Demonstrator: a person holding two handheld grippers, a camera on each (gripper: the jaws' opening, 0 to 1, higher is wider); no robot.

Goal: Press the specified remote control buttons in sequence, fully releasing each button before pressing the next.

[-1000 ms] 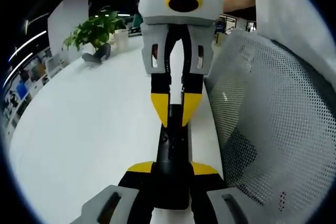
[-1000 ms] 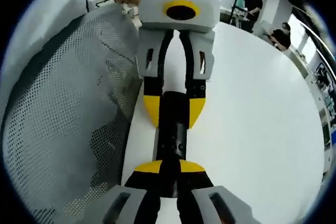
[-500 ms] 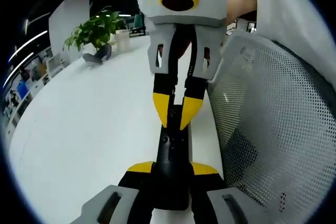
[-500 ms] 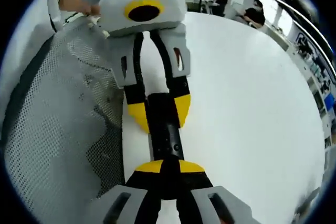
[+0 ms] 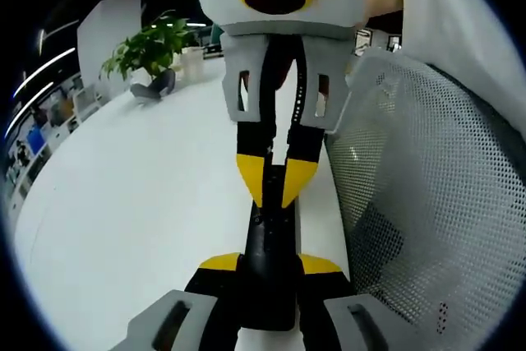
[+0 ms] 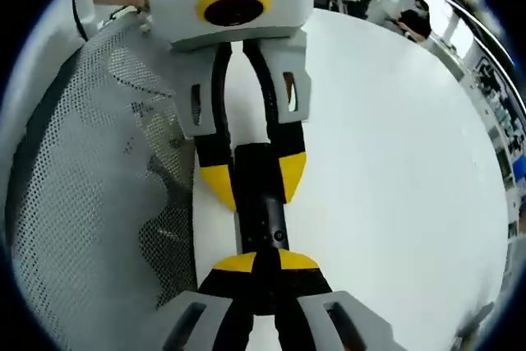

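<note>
A slim black remote control (image 5: 267, 240) lies lengthwise over the white table's edge, held between the two grippers, which face each other. My left gripper (image 5: 269, 265) is shut on the remote's near end, a yellow pad on each side. In the right gripper view the left gripper (image 6: 255, 180) comes down from the top, clamping the remote (image 6: 261, 207) across its width. My right gripper (image 6: 265, 262) is shut, its yellow tips together on the remote's face. From the left gripper view the right gripper (image 5: 274, 185) points its closed tips down onto the remote's far half.
The white table (image 5: 140, 187) stretches away to the left, with a potted plant (image 5: 148, 47) and a white cup (image 5: 191, 62) at its far end. A mesh chair back (image 5: 427, 203) stands close beside the remote. People (image 6: 415, 18) sit far off.
The right gripper tilted over the remote and came back upright, tips staying on its face. The left gripper kept its hold. The right gripper view shifted with the hand.
</note>
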